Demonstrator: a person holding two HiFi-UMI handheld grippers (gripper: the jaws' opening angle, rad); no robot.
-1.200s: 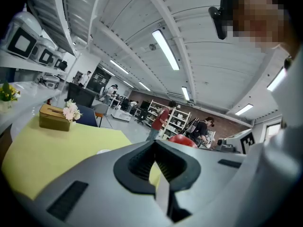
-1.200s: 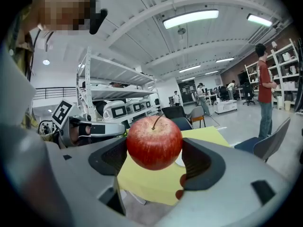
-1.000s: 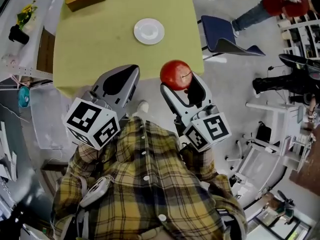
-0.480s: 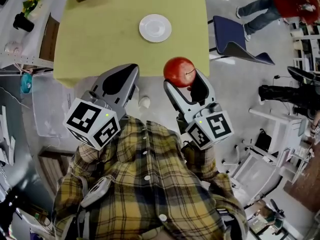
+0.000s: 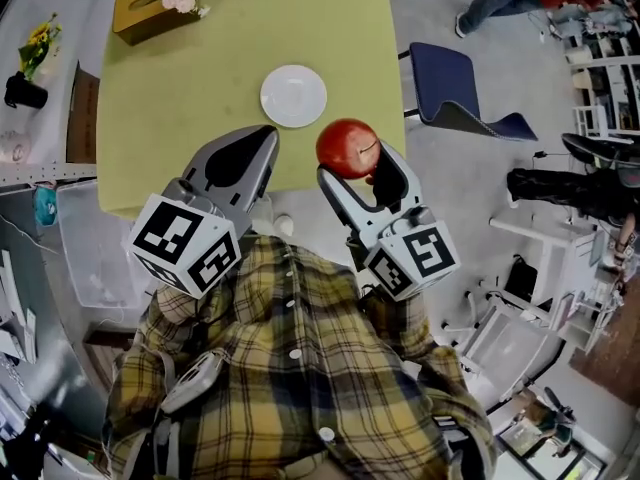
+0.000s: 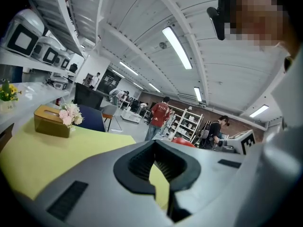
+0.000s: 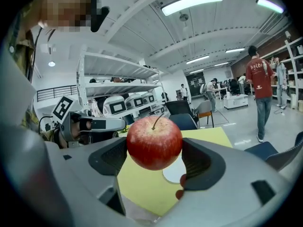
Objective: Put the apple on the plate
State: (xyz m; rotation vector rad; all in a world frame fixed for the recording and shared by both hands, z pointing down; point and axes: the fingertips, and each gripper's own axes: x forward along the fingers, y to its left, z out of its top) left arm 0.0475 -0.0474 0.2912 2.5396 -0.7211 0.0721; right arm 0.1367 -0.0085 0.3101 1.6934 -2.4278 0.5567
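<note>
A red apple [image 5: 346, 148] [image 7: 154, 142] is held stem up in my right gripper [image 5: 350, 164] [image 7: 155, 151], which is shut on it. The apple hangs over the near right edge of the yellow-green table [image 5: 190, 88]. The white plate [image 5: 293, 95] lies empty on the table, just beyond the apple and to its left; in the right gripper view the plate [image 7: 173, 173] peeks out below the apple. My left gripper [image 5: 266, 138] [image 6: 154, 144] is shut and holds nothing, level with the right one over the table's near edge.
A brown tissue box with pink flowers [image 5: 152, 6] [image 6: 53, 121] stands at the table's far left corner. A blue chair [image 5: 450, 88] is right of the table. A person in red [image 7: 259, 91] stands beyond, near shelves. A clear bin [image 5: 92, 243] sits by the table's left.
The table and plate have drawn nearer to both grippers in the head view; the plate now lies just past the apple. The right gripper still holds the apple and the left stays shut.
</note>
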